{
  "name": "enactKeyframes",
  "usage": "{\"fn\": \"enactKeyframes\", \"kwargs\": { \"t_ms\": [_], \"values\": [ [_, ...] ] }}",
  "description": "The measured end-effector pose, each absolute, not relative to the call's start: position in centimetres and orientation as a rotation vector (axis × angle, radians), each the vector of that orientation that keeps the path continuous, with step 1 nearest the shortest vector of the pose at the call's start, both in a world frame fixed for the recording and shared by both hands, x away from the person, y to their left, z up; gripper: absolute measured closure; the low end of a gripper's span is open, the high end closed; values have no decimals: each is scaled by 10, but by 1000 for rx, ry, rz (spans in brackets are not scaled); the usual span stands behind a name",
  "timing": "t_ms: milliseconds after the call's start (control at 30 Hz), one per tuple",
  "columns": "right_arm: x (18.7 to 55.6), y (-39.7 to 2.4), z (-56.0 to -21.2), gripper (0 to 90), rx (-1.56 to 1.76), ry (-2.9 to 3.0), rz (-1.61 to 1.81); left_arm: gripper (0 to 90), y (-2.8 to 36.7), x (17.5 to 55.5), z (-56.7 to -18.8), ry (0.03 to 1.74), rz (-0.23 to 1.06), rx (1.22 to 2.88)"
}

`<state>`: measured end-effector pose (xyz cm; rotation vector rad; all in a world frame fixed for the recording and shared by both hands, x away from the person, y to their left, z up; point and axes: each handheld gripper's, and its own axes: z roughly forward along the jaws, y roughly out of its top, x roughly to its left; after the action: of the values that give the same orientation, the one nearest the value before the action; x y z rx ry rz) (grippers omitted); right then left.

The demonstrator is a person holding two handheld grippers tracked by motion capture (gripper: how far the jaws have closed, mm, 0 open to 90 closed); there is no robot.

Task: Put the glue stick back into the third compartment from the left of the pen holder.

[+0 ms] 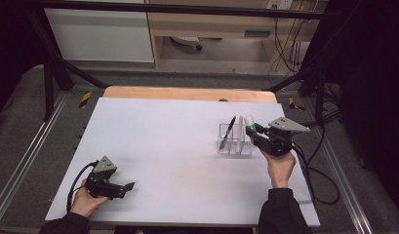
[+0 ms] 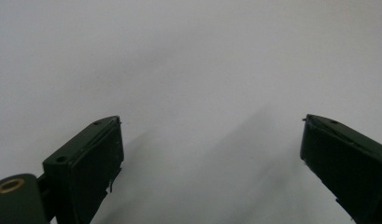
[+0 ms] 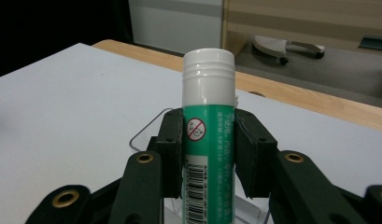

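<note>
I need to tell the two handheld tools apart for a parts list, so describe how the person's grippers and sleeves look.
Both are black two-jaw tools. The left gripper and right gripper each carry a grey three-cornered plate on top and trail a black cable. In the right gripper view, brass-coloured rings sit in the linkage holes. The jaws end in flat, blocky black pads. The person wears dark long sleeves.

Bare white table point(image 1: 177, 146) lies open between the hands; only the clear organizer point(image 1: 234, 141), seemingly with a pen point(image 1: 227, 132), stands at right.

1 glue stick point(image 3: 208, 140), 1 black pen point(image 1: 227, 131), 1 clear organizer point(image 1: 234, 146) near table's point(image 1: 163, 146) right edge, 2 grippers.
</note>
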<state>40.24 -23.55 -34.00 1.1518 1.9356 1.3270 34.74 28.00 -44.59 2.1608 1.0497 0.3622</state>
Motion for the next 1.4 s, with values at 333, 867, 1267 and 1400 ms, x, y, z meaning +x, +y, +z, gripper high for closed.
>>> {"fn": "enactKeyframes", "kwargs": {
  "t_ms": [333,867,1267,1400],
  "values": [
    [422,-237,-343,660,1183,1852,1334,58,280,348,-446,1051,359,2159],
    [447,-232,-364,660,1193,1827,1346,58,281,348,-446,1054,358,2158],
    [451,-239,-385,660,1216,1828,1360,58,281,348,-447,1053,358,2160],
    [451,-239,-390,660,1214,1832,1365,58,281,348,-447,1054,357,2161]
  ]
}}
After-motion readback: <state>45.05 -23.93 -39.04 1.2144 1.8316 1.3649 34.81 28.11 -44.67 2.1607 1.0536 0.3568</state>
